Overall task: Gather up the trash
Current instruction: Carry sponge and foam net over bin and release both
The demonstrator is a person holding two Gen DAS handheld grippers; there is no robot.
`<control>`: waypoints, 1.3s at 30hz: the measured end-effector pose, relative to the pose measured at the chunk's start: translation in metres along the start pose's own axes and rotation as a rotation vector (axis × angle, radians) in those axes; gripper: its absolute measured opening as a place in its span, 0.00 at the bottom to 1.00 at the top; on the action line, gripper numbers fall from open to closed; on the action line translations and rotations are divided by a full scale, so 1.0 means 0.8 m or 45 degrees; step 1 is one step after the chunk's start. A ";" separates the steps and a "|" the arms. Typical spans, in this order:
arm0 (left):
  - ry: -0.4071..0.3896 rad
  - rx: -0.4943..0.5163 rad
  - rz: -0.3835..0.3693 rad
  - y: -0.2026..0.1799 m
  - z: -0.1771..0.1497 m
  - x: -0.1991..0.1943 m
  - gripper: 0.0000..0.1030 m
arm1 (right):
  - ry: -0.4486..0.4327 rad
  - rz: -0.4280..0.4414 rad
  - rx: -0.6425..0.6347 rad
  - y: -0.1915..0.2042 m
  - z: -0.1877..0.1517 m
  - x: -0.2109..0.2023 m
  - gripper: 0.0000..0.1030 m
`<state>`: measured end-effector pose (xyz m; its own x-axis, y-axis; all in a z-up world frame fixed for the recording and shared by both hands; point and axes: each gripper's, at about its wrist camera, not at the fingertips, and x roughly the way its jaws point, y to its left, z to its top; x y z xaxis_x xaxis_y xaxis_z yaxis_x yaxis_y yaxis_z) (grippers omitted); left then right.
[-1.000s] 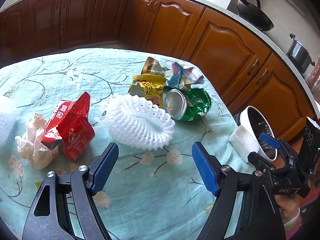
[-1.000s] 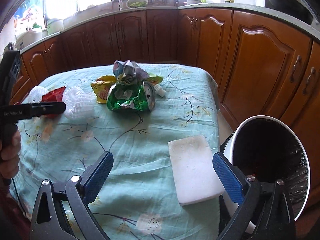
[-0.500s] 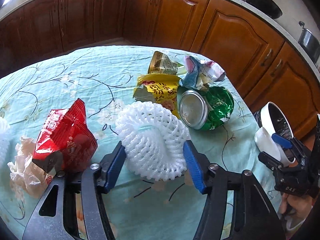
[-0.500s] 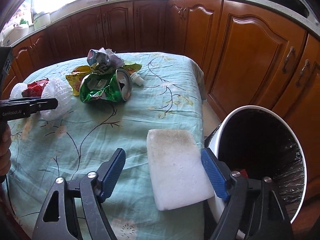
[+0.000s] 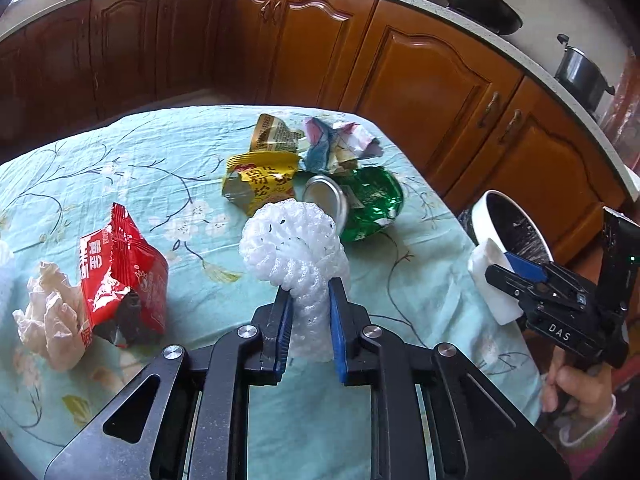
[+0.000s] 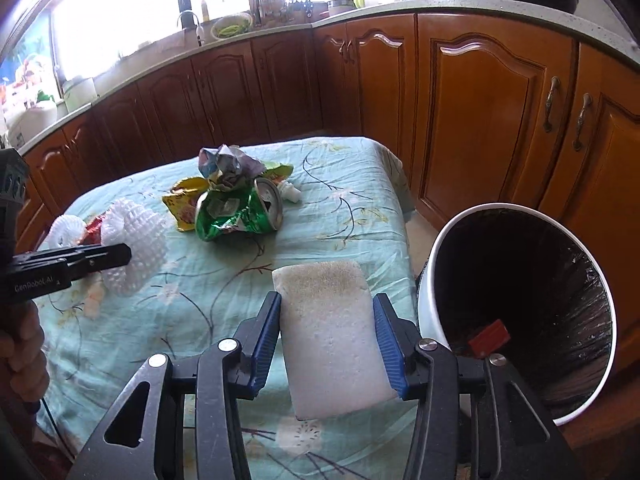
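Note:
My left gripper is closing its jaws on a white foam fruit net, and the blue pads pinch the net's near end flat. My right gripper is closing too, both pads touching the sides of a white foam block at the table's right edge. In the left wrist view the foam block is tilted up in the right gripper. The left gripper and foam net also show in the right wrist view.
A white bin lined with a black bag stands just right of the table. On the teal floral cloth lie a red snack packet, crumpled tissue, a yellow wrapper, a crushed green can and crumpled paper. Wooden cabinets stand behind.
Both grippers moved forward from open over the cloth. The left one closed around the foam net and squeezed it; the right one closed around the foam block.

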<state>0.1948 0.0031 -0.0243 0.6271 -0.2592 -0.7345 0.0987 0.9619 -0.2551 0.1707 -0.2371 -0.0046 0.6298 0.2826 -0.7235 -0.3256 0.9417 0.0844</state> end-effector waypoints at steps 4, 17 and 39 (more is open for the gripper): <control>-0.021 0.048 -0.081 -0.029 0.001 -0.011 0.15 | -0.084 0.018 0.079 0.000 -0.007 -0.024 0.46; -0.009 0.198 -0.252 -0.120 -0.001 -0.019 0.15 | -0.294 -0.027 0.326 -0.054 -0.028 -0.098 0.46; -0.001 0.384 -0.317 -0.224 0.018 0.008 0.15 | -0.392 -0.125 0.492 -0.139 -0.033 -0.124 0.46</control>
<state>0.1924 -0.1698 0.0258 0.5558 -0.4879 -0.6731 0.4703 0.8522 -0.2294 0.1258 -0.3750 0.0397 0.8421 0.1752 -0.5100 -0.0064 0.9489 0.3155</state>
